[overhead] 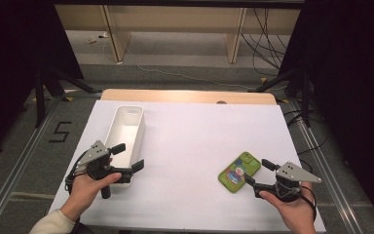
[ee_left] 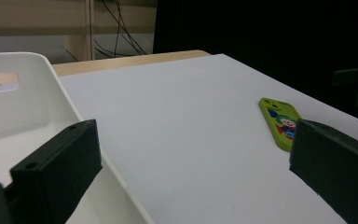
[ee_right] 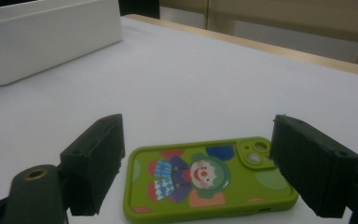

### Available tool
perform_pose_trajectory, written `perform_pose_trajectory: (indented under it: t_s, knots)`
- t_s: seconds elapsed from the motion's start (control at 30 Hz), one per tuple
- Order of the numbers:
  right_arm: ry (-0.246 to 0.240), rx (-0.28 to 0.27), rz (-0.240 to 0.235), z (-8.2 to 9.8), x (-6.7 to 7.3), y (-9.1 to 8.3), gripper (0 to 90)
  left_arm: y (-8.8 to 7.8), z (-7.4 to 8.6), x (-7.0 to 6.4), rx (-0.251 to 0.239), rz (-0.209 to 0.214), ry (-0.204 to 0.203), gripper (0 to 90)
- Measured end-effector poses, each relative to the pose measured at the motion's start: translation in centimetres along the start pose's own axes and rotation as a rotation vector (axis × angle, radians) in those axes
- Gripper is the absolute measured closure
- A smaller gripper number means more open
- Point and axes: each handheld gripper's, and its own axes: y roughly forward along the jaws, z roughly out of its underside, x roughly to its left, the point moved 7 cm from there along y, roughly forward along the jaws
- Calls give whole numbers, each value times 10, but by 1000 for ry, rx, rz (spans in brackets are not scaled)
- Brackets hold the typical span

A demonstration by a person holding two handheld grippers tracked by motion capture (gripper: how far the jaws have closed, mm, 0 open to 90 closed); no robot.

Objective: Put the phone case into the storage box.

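While the left gripper [overhead: 128,156] spreads its jaws over the white bin [overhead: 126,127], the right gripper [overhead: 258,171] straddles the green phone case [ee_right: 205,179], jaws apart.

Grey floor [overhead: 24,146], dark curtains [overhead: 350,73]

A white-topped table [overhead: 190,146] carries a white bin [overhead: 125,127] and green phone case [overhead: 239,171].

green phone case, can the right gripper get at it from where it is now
Probably yes. The right gripper is open, its jaws standing to either side of the green phone case, which lies flat on the white table with nothing between them.
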Motion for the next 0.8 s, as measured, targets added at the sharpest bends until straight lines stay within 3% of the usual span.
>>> perform_pose_trajectory:
  t_s: [0.33, 0.37, 0.5, 0.53, 0.57, 0.6, 0.63, 0.73, 0.8]
  knots:
    - [-3, -1, 0, -1, 1, 0, 224, 0, 0, 0, -1, 0, 0, 16]
    - [-11, 3, -5, -2, 1, 0, 277, 0, 0, 0, -1, 0, 0, 16]
    - [-56, 11, -32, -10, 6, 2, 641, 0, 0, 0, 1, -1, 1, 16]
    - [-64, 42, -52, -14, 9, 7, 784, 0, 0, -1, 1, -2, 1, 16]
    - [-71, 65, -60, -14, 11, 10, 845, 0, 0, -1, 0, -2, 1, 16]
    - [-71, 65, -60, -14, 11, 10, 845, 0, 0, -1, 0, -1, 2, 16]
    - [-78, 87, -78, -15, 13, 14, 894, 0, 0, 0, 0, -1, 2, 17]
    - [-79, 195, -93, -13, 19, 38, 900, 0, 0, 0, 3, 0, 2, 17]
    - [-85, 218, -88, -13, 20, 45, 900, 0, 0, -1, 2, -1, 1, 17]
